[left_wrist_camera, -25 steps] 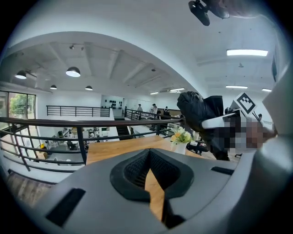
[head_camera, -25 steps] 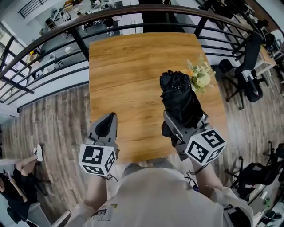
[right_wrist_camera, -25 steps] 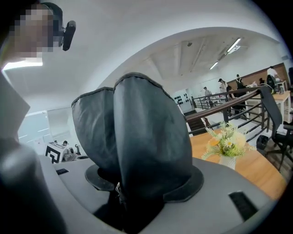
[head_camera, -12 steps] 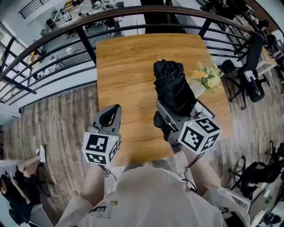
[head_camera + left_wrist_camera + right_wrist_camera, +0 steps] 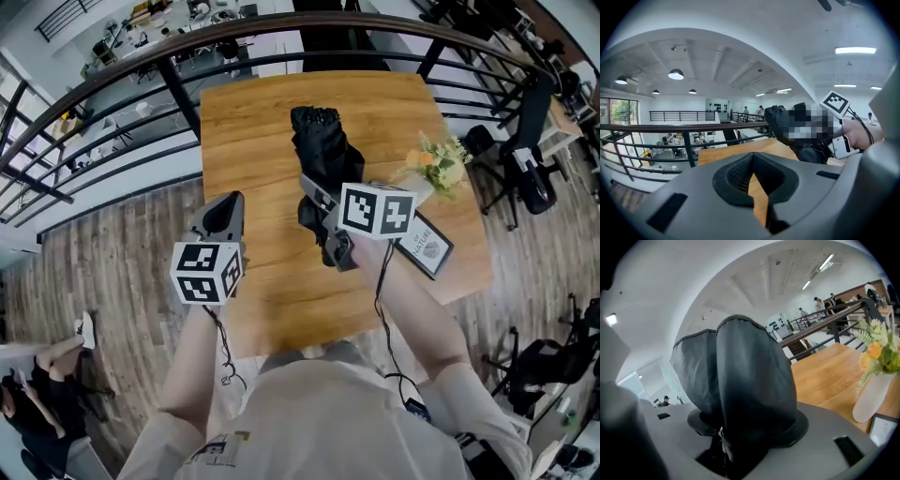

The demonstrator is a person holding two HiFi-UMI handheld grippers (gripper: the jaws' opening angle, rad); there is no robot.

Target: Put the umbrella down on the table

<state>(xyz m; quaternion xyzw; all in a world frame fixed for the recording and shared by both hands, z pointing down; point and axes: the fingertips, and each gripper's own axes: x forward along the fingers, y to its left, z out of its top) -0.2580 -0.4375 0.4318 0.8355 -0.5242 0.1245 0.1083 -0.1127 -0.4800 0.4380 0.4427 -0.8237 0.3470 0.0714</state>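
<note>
The right gripper squeezes the black umbrella, maybe just above the middle of the table. It is not laid down yet. The left gripper is pinched closed, empty, by the left edge.

Table: left half and far end bare, open to pass. Umbrella hangs over the centre. Right edge blocked by flower vase and framed card. Railing bounds the far side.

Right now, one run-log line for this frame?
phase: carry | right gripper: shut on folded black umbrella, over table | left gripper: shut, empty | released: no
</note>
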